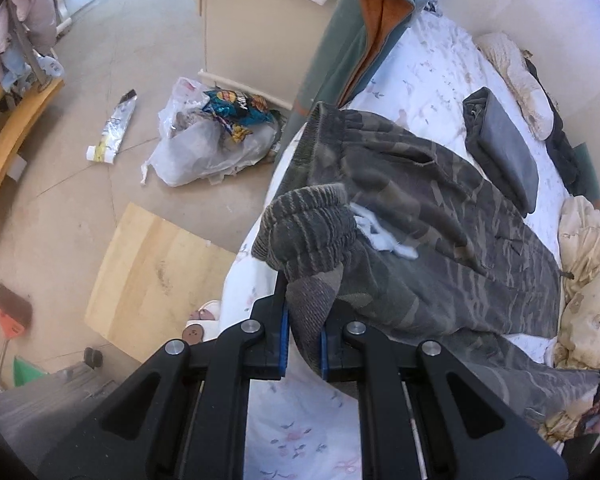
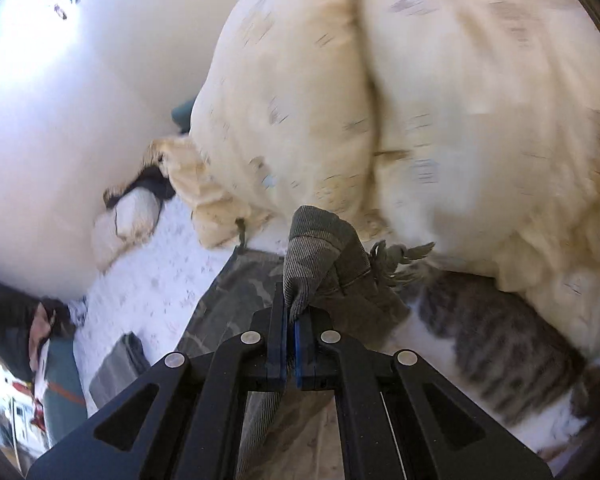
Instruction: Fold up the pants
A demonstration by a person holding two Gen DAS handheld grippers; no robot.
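Observation:
Camouflage pants lie spread over a bed with a white flowered sheet. In the left wrist view, my left gripper is shut on a ribbed cuff, which bunches above the fingers at the bed's near edge. In the right wrist view, my right gripper is shut on another ribbed grey-green edge of the pants, lifted off the sheet. A frayed drawstring sticks out beside it. More camouflage cloth hangs below.
A cream duvet bulges close ahead of the right gripper. A blurred grey-striped and white furry shape lies under it. A folded grey garment rests on the bed. On the floor are a plastic bag and a wooden board.

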